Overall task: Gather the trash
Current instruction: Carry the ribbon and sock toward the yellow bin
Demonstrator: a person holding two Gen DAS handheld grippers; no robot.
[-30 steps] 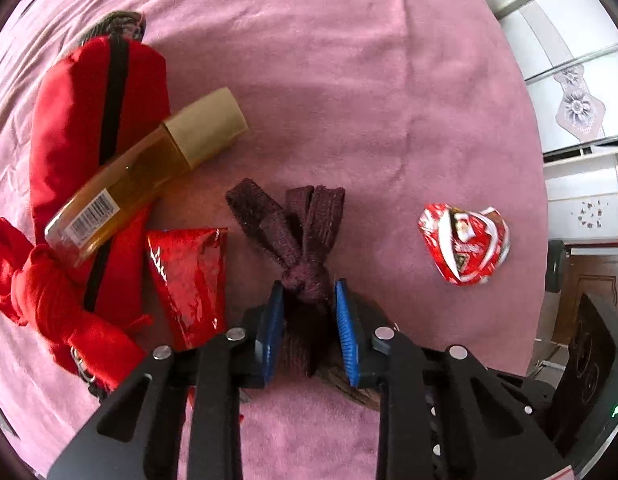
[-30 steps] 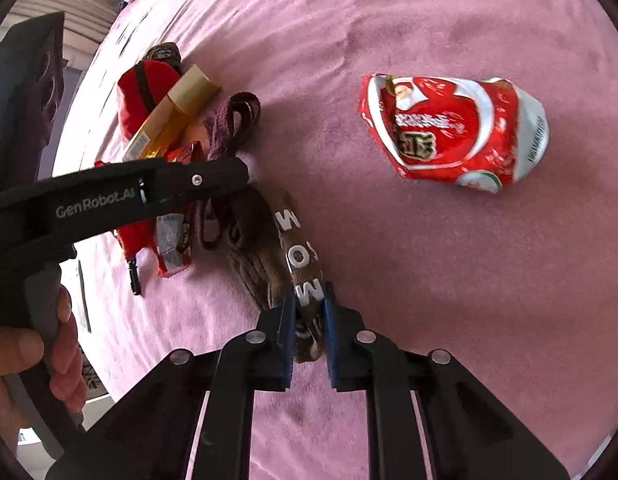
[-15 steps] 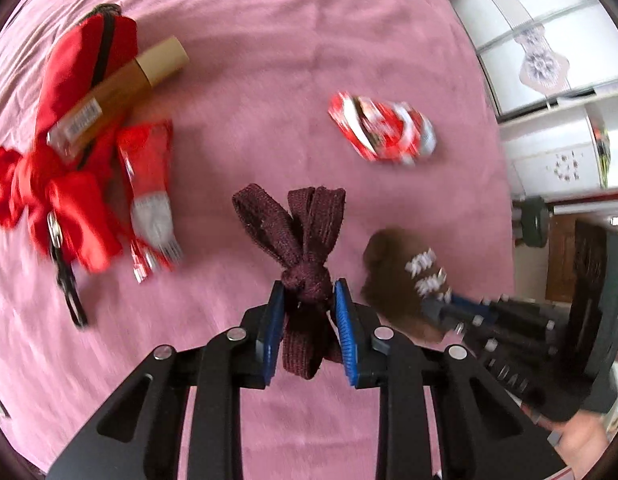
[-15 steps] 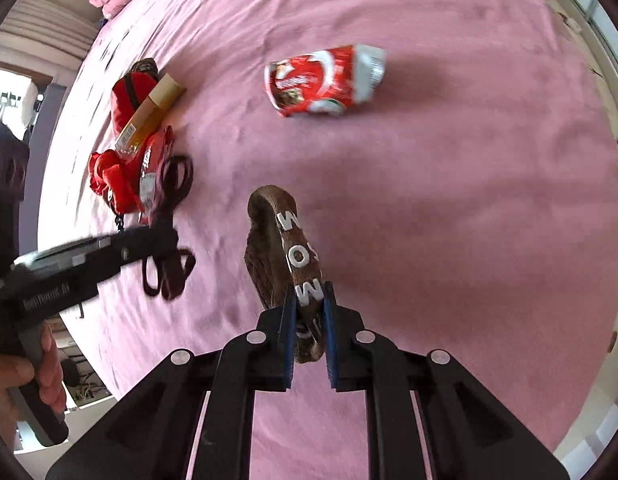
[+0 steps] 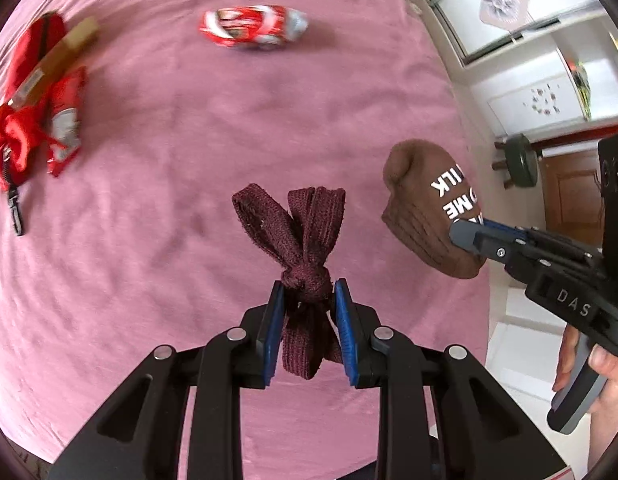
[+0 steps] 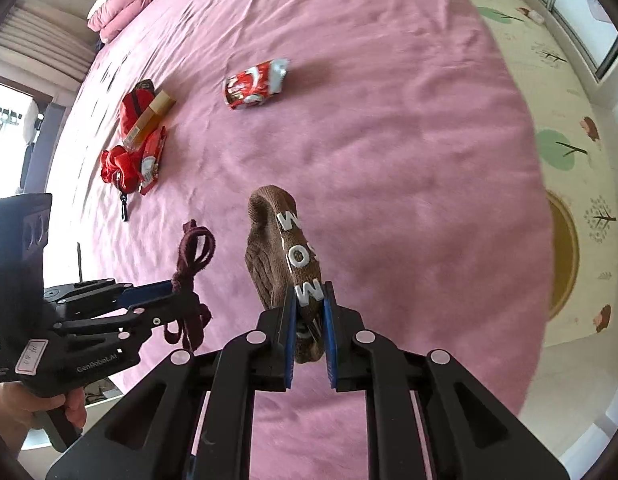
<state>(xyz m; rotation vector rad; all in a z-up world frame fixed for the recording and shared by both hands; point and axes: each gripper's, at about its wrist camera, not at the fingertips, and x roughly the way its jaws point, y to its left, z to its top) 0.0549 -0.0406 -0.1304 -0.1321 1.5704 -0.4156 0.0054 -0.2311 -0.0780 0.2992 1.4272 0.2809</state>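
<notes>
While both pieces are hanging clear above the pink bed (image 6: 389, 120), I am gripping the knotted maroon lace (image 5: 305, 280) in the left claw (image 5: 309, 316) at its knot, and the right claw (image 6: 309, 320) is pinching the brown sock (image 6: 285, 256); both are handling light, limp, unbreakable.

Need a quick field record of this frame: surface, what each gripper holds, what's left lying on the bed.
surface: pink bedspread
left gripper: shut on knotted maroon woven lace, lifted off the bedspread
right gripper: shut on brown knitted sock with white letters, lifted off the bedspread
lying apart: crumpled red and white wrapper
cluster, far left: red fabric pouch, amber bottle with tan cap on it, red foil packet beside
trash bin: none in view
</notes>
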